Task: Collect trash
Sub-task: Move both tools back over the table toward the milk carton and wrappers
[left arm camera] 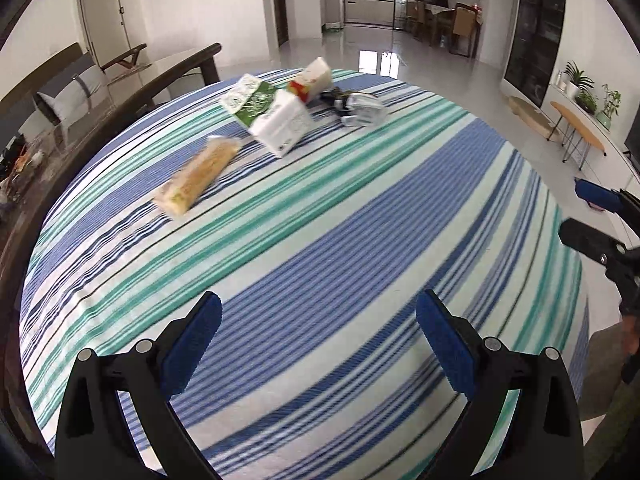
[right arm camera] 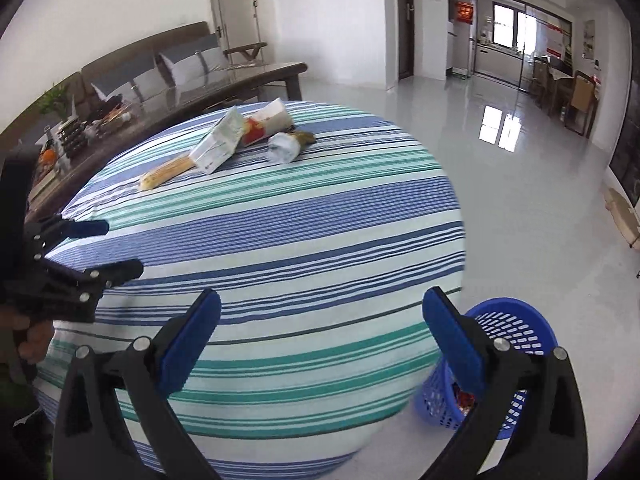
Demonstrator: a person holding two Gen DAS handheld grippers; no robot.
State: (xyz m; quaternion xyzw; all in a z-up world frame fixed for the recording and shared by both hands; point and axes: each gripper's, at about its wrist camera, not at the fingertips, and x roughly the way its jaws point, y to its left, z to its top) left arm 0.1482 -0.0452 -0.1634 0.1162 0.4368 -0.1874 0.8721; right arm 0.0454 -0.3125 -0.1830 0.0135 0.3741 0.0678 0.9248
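Note:
Several pieces of trash lie at the far side of the striped table [left arm camera: 360, 240]: a tan wrapper [left arm camera: 196, 178], a white and green carton [left arm camera: 276, 120], a red and white pack [left arm camera: 312, 80] and a crumpled silvery wrapper [left arm camera: 362, 110]. My left gripper [left arm camera: 320, 340] hangs open over the near part of the cloth, holding nothing. My right gripper [right arm camera: 320, 336] is also open and empty, over the table's near right edge. The same tan wrapper [right arm camera: 168, 174], carton [right arm camera: 220, 144] and white wrapper [right arm camera: 284, 148] lie far from it. A blue mesh basket [right arm camera: 516, 332] stands on the floor beside the table, partly behind the right finger.
A dark wooden coffee table [right arm camera: 224, 88] with clutter and a sofa [right arm camera: 132, 60] stand beyond the table on the left. Glossy floor [right arm camera: 500, 200] spreads to the right. The other gripper shows at each view's edge: the right gripper [left arm camera: 588, 216], the left gripper [right arm camera: 108, 248].

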